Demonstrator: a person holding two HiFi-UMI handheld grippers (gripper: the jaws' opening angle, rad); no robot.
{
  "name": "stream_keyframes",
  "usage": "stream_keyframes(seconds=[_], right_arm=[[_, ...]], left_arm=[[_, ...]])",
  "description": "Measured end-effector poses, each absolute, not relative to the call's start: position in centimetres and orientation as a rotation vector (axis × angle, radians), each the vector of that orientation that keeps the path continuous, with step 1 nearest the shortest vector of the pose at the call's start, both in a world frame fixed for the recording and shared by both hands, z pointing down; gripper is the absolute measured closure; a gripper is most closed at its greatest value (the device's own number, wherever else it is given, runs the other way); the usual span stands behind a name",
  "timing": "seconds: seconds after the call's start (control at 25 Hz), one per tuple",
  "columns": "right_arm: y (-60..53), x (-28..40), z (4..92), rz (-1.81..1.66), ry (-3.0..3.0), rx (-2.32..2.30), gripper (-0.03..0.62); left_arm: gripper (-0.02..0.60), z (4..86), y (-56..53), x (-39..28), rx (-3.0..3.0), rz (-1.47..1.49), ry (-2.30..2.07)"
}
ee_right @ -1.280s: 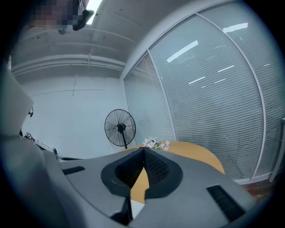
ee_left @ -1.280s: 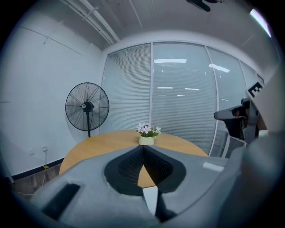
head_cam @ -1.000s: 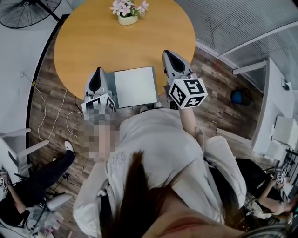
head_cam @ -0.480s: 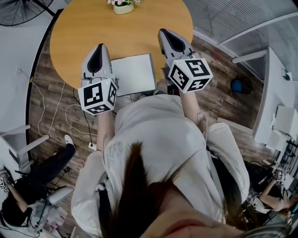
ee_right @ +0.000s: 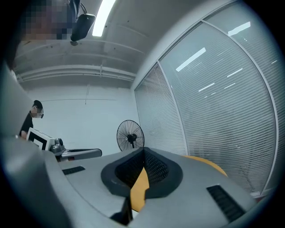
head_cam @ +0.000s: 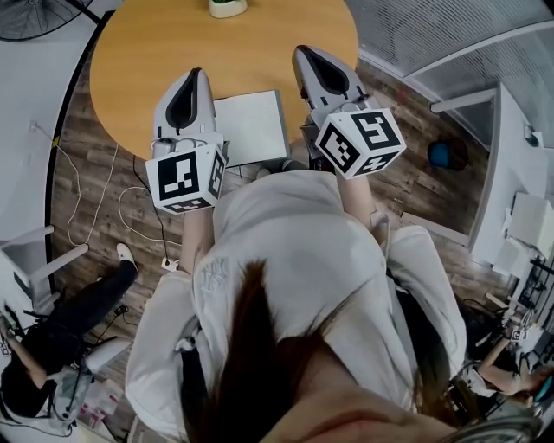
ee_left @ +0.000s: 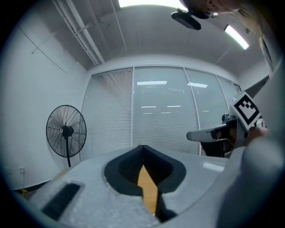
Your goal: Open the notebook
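notebook closed at counter's near edge | left gripper, right gripper: fingers shut, empty (flanking it) | risk: blunt fingers push notebook off edge

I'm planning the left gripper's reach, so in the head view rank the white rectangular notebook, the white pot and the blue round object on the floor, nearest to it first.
1. The white rectangular notebook, flat on the round wooden table right beside the left gripper.
2. The white pot, at the table's far edge.
3. The blue round object, on the floor far right.
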State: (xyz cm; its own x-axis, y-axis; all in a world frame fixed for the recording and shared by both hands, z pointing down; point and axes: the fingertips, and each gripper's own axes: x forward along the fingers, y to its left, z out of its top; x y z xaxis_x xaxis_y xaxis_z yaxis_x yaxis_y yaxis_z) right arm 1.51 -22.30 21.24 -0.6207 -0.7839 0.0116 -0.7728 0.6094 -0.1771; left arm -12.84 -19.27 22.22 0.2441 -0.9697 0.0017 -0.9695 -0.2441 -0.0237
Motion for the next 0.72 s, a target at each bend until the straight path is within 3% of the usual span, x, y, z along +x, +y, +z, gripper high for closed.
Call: stream_keyframes(seconds=[0.72], right_arm=[[-20.0, 3.4, 22.0, -0.277, 2.741, -1.359, 0.594]], left_arm=[[0.565, 21.9, -17.3, -9.7, -2.49, -0.07, 1.836]])
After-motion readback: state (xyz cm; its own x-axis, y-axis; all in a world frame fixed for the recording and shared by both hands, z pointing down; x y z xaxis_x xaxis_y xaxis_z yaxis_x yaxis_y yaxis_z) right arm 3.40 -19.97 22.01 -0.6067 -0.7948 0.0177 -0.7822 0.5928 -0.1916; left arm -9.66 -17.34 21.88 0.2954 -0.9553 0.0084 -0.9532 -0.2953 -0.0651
